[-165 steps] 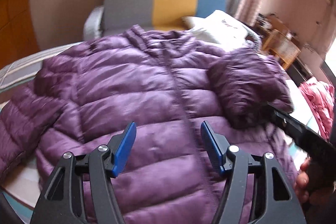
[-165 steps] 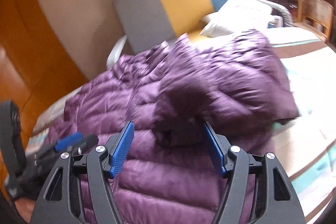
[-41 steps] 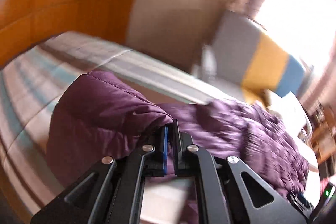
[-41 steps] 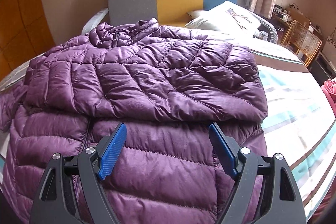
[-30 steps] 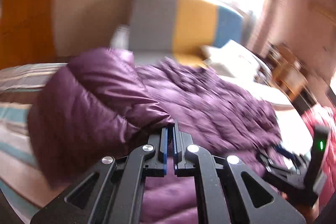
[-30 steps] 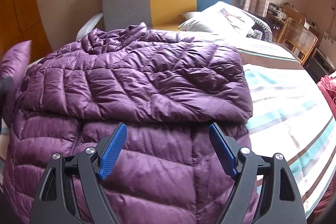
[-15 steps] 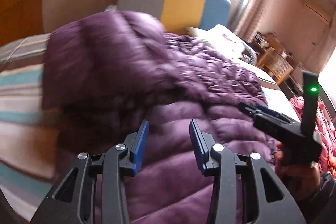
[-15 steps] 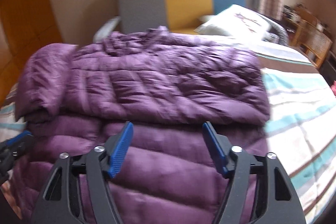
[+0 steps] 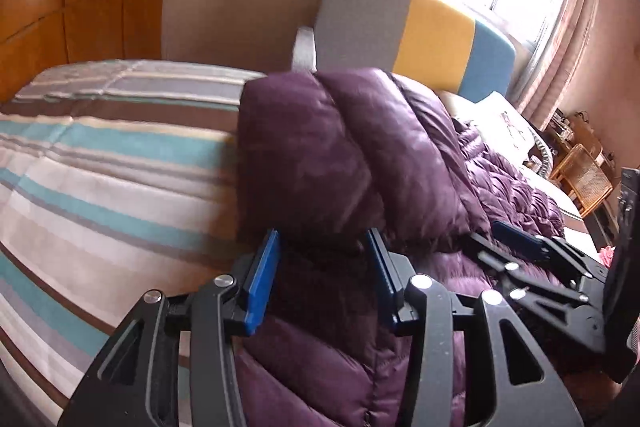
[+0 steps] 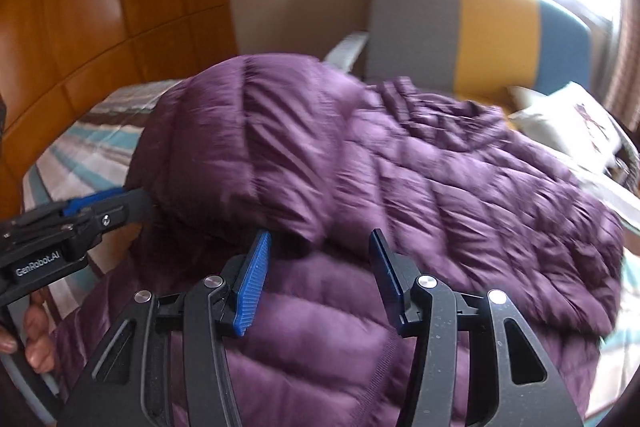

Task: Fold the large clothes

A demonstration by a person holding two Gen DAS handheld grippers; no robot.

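Note:
A purple quilted puffer jacket (image 10: 420, 179) lies on the striped bed with both sleeves folded across its front. In the left wrist view the jacket (image 9: 344, 155) bulges up right in front of my left gripper (image 9: 324, 263), which is open with the folded left sleeve between its blue pads, not clamped. My right gripper (image 10: 318, 267) is open and empty just above the jacket's lower front, near the sleeve cuffs. The left gripper (image 10: 100, 211) shows at the left edge of the right wrist view, and the right gripper (image 9: 520, 239) at the right of the left wrist view.
The striped bedspread (image 9: 100, 167) spreads to the left of the jacket. A grey, yellow and blue headboard (image 9: 408, 31) and a white pillow (image 10: 568, 123) are at the far end. An orange wooden wardrobe (image 10: 80, 7) stands on the left, a wicker chair (image 9: 584, 179) on the right.
My left gripper carried the left sleeve over the jacket's front, opened and let it go. Both grippers now sit lower and closer to the jacket; the right one stayed open.

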